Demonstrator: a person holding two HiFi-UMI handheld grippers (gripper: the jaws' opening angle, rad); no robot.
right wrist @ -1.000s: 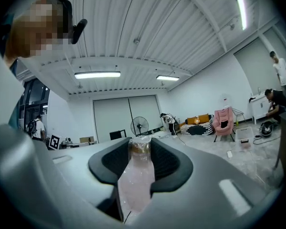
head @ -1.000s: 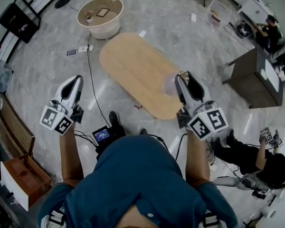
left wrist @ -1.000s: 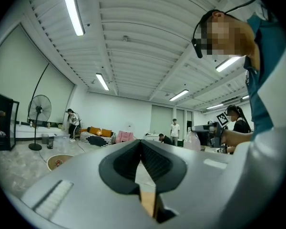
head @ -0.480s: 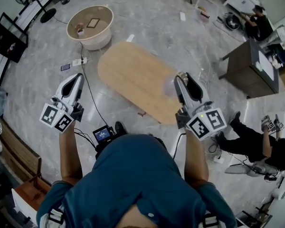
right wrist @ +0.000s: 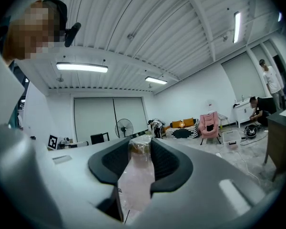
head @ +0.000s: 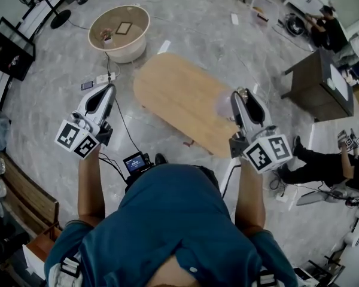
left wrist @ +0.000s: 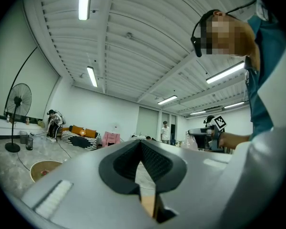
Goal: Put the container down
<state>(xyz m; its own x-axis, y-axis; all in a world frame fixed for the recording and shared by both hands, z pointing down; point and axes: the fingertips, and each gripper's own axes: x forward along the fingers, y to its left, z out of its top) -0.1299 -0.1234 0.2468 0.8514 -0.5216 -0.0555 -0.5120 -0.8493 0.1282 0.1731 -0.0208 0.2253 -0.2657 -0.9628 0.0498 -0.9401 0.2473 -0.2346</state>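
Observation:
My right gripper (head: 243,94) is shut on a clear plastic container (head: 224,107), held above the near right end of the oval wooden table (head: 179,94). In the right gripper view the container (right wrist: 136,175) stands pinched between the two dark pads, its top (right wrist: 139,146) level with the fingertips of the right gripper (right wrist: 140,149). My left gripper (head: 109,90) hovers over the floor to the left of the table, apart from it. Its jaws meet at the tips in the left gripper view (left wrist: 141,144), with nothing between them.
A round beige tub (head: 118,39) stands on the floor beyond the table. A power strip (head: 103,76) and cable lie near the left gripper. A dark cabinet (head: 314,82) and a person sitting on the floor (head: 323,166) are at the right.
Both grippers have shifted slightly rightward in the head view as the head turned. The right gripper still holds the container over the table's near end.

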